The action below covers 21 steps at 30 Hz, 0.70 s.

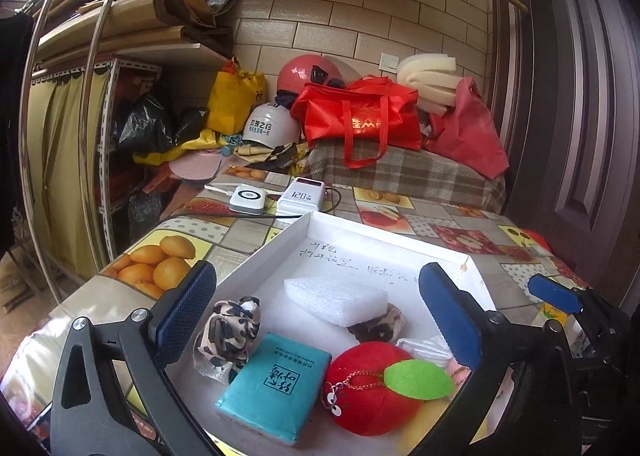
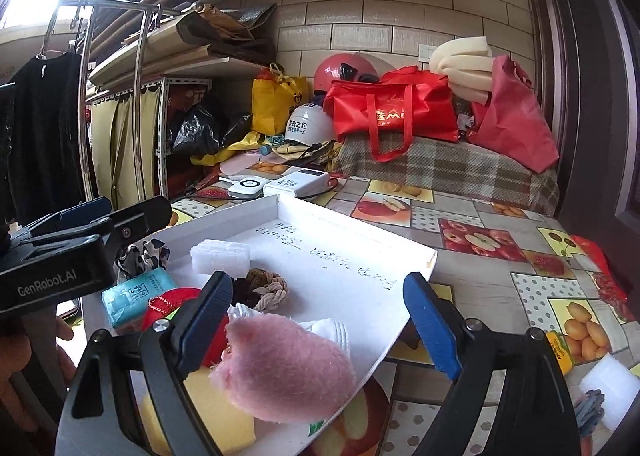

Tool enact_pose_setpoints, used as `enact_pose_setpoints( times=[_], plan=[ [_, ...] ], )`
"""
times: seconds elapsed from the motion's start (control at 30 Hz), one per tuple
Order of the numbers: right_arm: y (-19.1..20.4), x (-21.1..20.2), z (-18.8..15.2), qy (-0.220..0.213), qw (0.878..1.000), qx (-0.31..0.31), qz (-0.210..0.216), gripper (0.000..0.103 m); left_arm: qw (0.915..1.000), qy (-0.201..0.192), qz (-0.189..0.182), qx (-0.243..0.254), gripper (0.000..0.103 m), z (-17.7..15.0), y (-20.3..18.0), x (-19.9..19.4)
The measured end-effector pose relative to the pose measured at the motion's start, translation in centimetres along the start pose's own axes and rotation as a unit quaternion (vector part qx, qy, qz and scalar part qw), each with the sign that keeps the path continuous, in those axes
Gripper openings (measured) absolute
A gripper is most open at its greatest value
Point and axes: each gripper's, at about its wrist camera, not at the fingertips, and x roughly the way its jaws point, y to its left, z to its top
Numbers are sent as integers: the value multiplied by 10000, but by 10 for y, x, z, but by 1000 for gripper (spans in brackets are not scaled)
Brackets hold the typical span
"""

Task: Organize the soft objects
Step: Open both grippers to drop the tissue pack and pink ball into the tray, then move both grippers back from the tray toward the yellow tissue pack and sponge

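A shallow white box (image 1: 280,244) lies on the table and holds soft things: a camouflage cloth (image 1: 228,332), a teal tissue pack (image 1: 276,384), a red plush apple (image 1: 372,388), a white foam block (image 1: 336,298), a braided rope ring (image 2: 268,286) and a pink plush (image 2: 284,368) on a yellow sponge (image 2: 216,416). My left gripper (image 1: 320,320) is open above the box, around nothing. My right gripper (image 2: 320,328) is open, its fingers either side of the pink plush, not touching it. The right gripper also shows in the left wrist view (image 1: 556,296).
Two white power banks (image 1: 276,198) with cables lie beyond the box. A white foam piece (image 2: 608,388) and a grey cloth (image 2: 588,412) lie on the fruit-print tablecloth (image 2: 500,248) at the right. Red bags (image 1: 360,116), helmets and a clothes rail (image 1: 36,136) stand behind.
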Motion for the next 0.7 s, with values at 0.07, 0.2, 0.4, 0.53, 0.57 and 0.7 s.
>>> enact_pose_setpoints(
  times=[0.07, 0.2, 0.4, 0.53, 0.57, 0.7],
  plan=[
    [-2, -2, -1, -1, 10000, 47, -48, 87, 9999, 91, 0, 46, 103, -2, -5, 0],
    [-10, -5, -4, 54, 9998, 178, -90, 88, 9996, 116, 19, 253, 103, -6, -16, -3],
    [-16, -10, -8, 120, 9995, 239, -170, 88, 9983, 64, 94, 566, 103, -9, -31, -7],
    [-16, -14, -10, 141, 9995, 192, -220, 88, 9980, 64, 116, 625, 103, -11, -35, -10],
    [-16, -15, -11, 144, 9995, 183, -229, 88, 9979, 65, 109, 635, 103, -12, -37, -10],
    [-18, -19, -13, 196, 9993, 157, -277, 88, 9975, 102, -251, 647, 103, -14, -43, -13]
  ],
)
